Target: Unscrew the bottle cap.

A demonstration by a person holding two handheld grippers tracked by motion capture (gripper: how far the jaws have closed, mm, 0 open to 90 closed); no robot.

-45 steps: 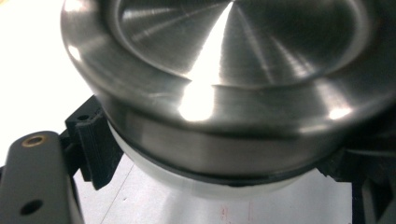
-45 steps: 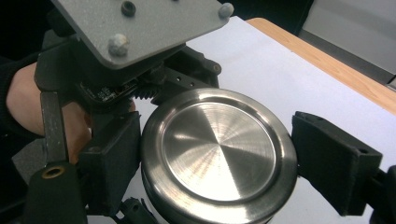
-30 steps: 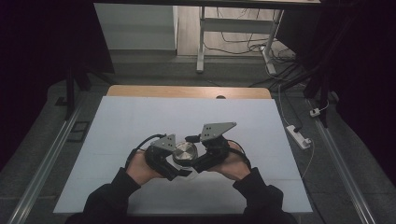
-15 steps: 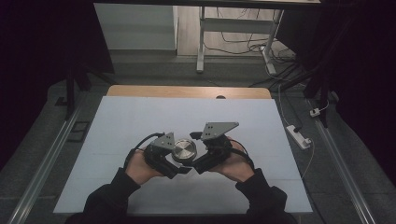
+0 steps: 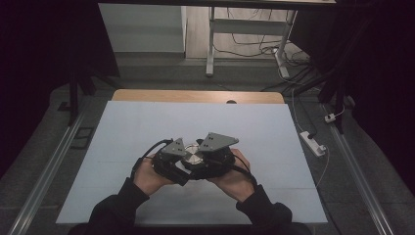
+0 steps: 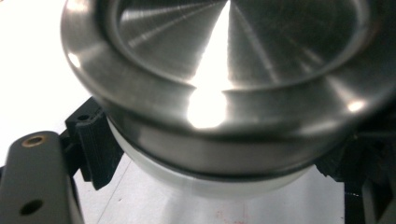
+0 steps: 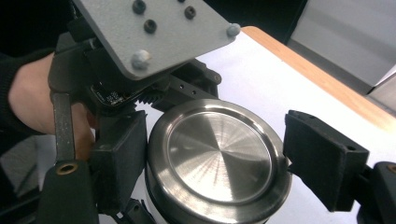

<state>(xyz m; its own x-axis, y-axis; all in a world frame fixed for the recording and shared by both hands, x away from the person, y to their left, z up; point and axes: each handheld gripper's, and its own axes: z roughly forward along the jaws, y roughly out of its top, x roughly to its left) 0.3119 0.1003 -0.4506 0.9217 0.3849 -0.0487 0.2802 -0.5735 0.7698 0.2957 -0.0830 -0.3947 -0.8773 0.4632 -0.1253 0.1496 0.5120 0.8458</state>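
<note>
Left gripper (image 5: pixel 182 157), held at the left above the white worktop (image 5: pixel 147 127), with fingers clamped on the white body of a round steel-lidded container (image 5: pixel 193 157) kept between both hands; right gripper (image 7: pixel 215 158), at the right, with fingers closed onto the steel lid's rim

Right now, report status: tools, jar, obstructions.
Left tool shut on steel-lidded jar, at its white body. Right tool jaws just closed on its lid. Jar between both tools, over white table. Nothing in the way.
</note>
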